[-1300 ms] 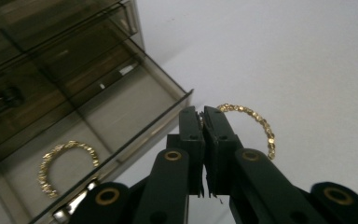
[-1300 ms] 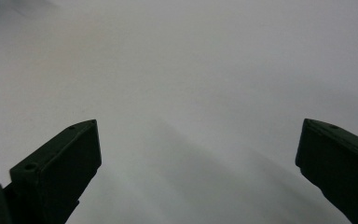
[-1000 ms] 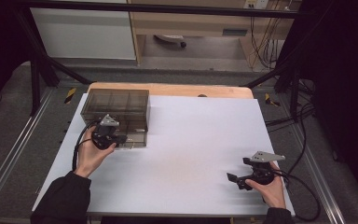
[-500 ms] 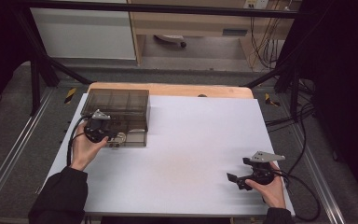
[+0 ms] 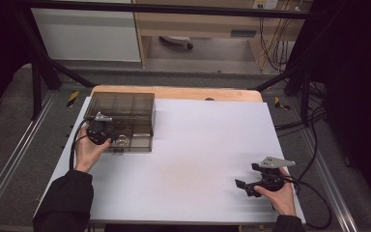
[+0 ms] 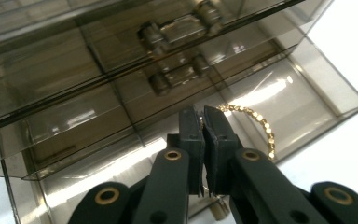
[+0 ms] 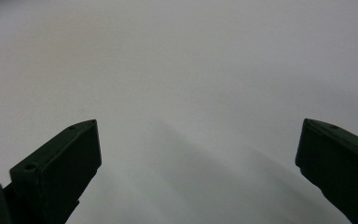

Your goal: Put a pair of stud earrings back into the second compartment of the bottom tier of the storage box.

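Pinching gold chain (image 6: 256,122) in clenched left gripper (image 6: 204,122) over smoky drawer box (image 5: 125,108), risking snagging; right gripper (image 5: 252,181) splayed, idle.

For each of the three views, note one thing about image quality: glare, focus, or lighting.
High view: dark surroundings, the white table sheet evenly lit. Left gripper view: bright glare streaks on the smoked plastic box, with the gold bead chain sharp beside the left gripper. Right gripper view: soft and featureless, with a faint shadow on the sheet between the right gripper jaws.

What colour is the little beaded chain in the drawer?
Gold. The beaded chain shows best in the left gripper view, lying in the smoky see-through drawer.
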